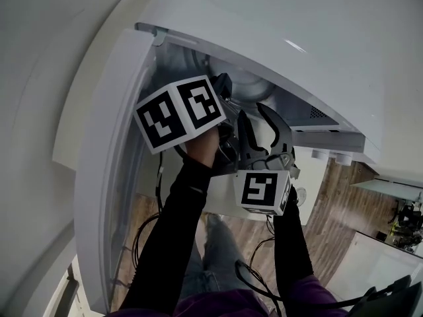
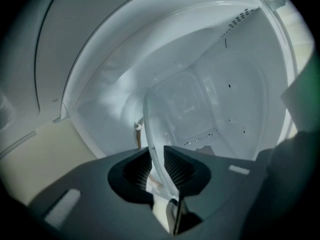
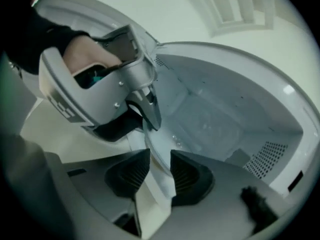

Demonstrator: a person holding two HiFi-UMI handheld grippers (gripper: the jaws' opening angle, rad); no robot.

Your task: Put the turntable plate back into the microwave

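Left tool (image 2: pixel 157 151) is clamped on the rim of the turntable plate (image 2: pixel 185 114), its two ribbed pads closed tight against the clear glass. Right tool (image 3: pixel 160 156) sits just beside it at the same edge of the plate. Its jaws stand apart with the rim at their mouth and a gap showing on either side, so it does not appear to be gripping.

The plate stands nearly on edge rather than flat, and is partly inside the open front of the microwave (image 1: pixel 317 45), with the white cavity showing through the glass. Holding it tilted by one rim probably lets the wide disc pass the opening and keeps both tools outside the cavity. The second tool at the rim looks placed to steady the plate or take a share of the load before it is laid down. The plate is not yet resting on the cavity floor, so the task looks about midway.

The microwave door (image 1: pixel 99 197) hangs open on the left of the head view, clear of the arms. A person's dark sleeves reach in from below.

Counted: two tools, each with one marker cube; one glass plate; one microwave with one door.
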